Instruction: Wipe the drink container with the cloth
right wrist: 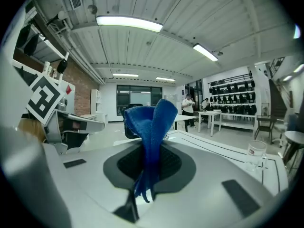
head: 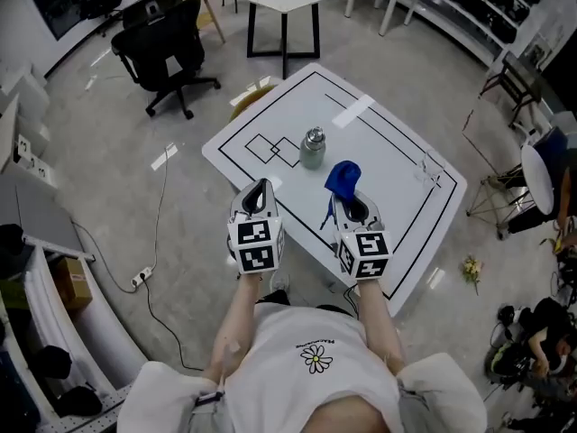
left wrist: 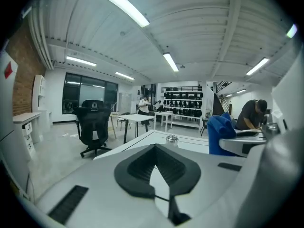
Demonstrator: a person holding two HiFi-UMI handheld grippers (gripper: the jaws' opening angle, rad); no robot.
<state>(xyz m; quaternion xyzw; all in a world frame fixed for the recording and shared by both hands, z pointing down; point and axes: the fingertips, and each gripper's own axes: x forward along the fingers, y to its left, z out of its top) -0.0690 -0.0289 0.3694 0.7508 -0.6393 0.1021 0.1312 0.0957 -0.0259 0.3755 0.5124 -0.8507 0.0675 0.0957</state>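
Forearms (head: 240, 318) extended side by side toward white lined table (head: 397, 142); left gripper (head: 261, 188) clenched empty, right gripper (head: 348, 201) grasping bunched blue cloth (head: 343, 177), the pinch visible only in right gripper view.

The white, black-lined table (head: 379, 165) is bare nearside; a squat silver metal bottle (head: 313, 149) stands mid-table, a clear plastic cup (head: 426, 171) near its right edge.

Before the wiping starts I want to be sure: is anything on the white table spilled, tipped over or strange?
Nothing stands out. The silver metal drink container stands upright on the white table with no spill around it, and the blue cloth is pinched in the right gripper.
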